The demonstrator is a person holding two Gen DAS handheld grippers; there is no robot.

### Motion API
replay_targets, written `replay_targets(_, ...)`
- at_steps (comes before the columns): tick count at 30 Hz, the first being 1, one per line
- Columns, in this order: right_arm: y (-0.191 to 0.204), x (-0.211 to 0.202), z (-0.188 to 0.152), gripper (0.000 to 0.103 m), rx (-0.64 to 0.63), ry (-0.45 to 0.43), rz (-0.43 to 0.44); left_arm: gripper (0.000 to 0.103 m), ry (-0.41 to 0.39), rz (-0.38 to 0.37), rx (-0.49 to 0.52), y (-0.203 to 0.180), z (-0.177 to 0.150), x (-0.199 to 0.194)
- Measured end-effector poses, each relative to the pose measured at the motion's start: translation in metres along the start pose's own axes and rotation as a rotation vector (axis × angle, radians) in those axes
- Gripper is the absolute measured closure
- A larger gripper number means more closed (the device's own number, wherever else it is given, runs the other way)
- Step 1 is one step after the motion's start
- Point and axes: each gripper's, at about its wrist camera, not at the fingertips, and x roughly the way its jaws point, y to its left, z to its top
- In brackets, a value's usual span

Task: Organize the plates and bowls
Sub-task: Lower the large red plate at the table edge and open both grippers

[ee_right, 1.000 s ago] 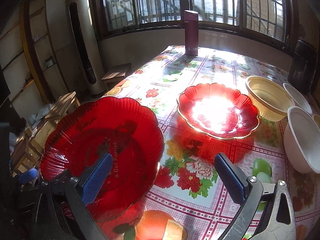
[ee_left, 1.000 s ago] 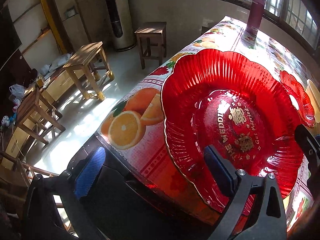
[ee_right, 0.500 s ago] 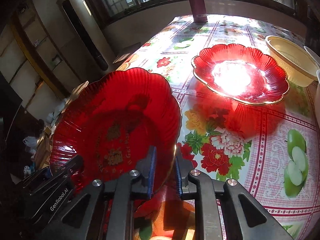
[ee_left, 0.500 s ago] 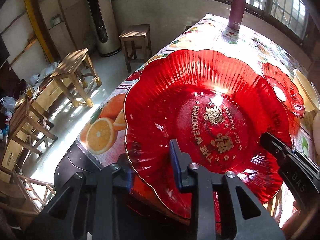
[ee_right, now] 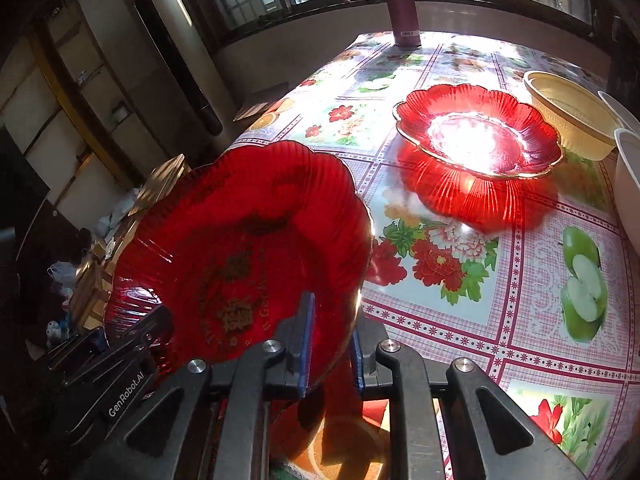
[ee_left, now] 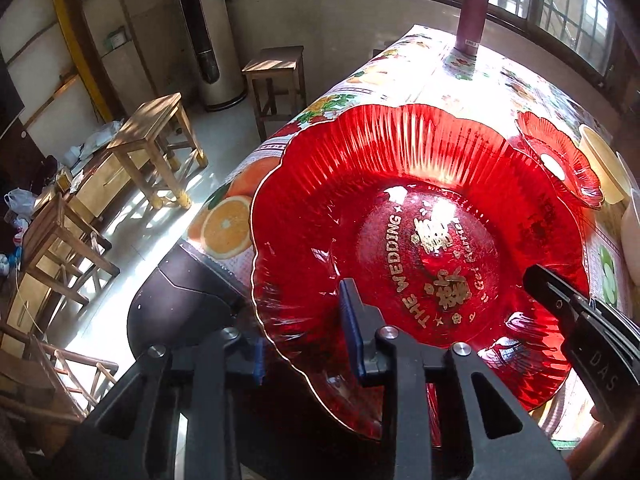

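Left wrist view shows the left gripper (ee_left: 306, 338) pinching the near rim of the large red plate (ee_left: 420, 248), one blue-padded finger inside the dish and the other beneath its scalloped edge. At the right border of that view the right gripper (ee_left: 560, 300) reaches in and grips the opposite rim. The right wrist view confirms this: the right gripper (ee_right: 330, 344) has its two blue pads pressed onto the plate's rim (ee_right: 240, 248), while the left gripper (ee_right: 120, 344), marked with white lettering, clamps the far-left edge. The plate is tilted and sits over the near corner of the table (ee_right: 500, 320), partly overhanging the edge; gold lettering and characters show in its centre.

Further out on the flowered, fruit-printed tablecloth lies a smaller red plate (ee_right: 478, 132), flat on the table and well apart from the held one, glaring in sunlight. Just beside it to the right stands a cream bowl (ee_right: 568, 120), and white bowls (ee_right: 628, 184) crowd the right edge of the frame. A maroon bottle (ee_right: 400, 4) stands upright at the far end of the table near the window.

Beyond the table, wooden stools (ee_left: 156, 148) stand on the pale floor, and a tall standing air conditioner (ee_left: 208, 32) stands against the wall.
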Motion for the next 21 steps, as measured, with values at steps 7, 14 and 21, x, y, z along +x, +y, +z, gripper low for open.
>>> replay_targets(7, 0.002, -0.028, -0.014, 0.058, -0.035, -0.064, 0.023, 0.041, -0.095, 0.106, 0.017, 0.020, -0.020, -0.029)
replay_targets(14, -0.005, -0.086, -0.032, 0.041, -0.114, -0.244, 0.029, 0.034, -0.229, 0.109, 0.023, 0.029, -0.036, -0.083)
replay_targets(21, -0.012, -0.134, -0.035, 0.034, -0.156, -0.398, -0.002, 0.029, -0.365, 0.093, 0.041, 0.015, -0.033, -0.132)
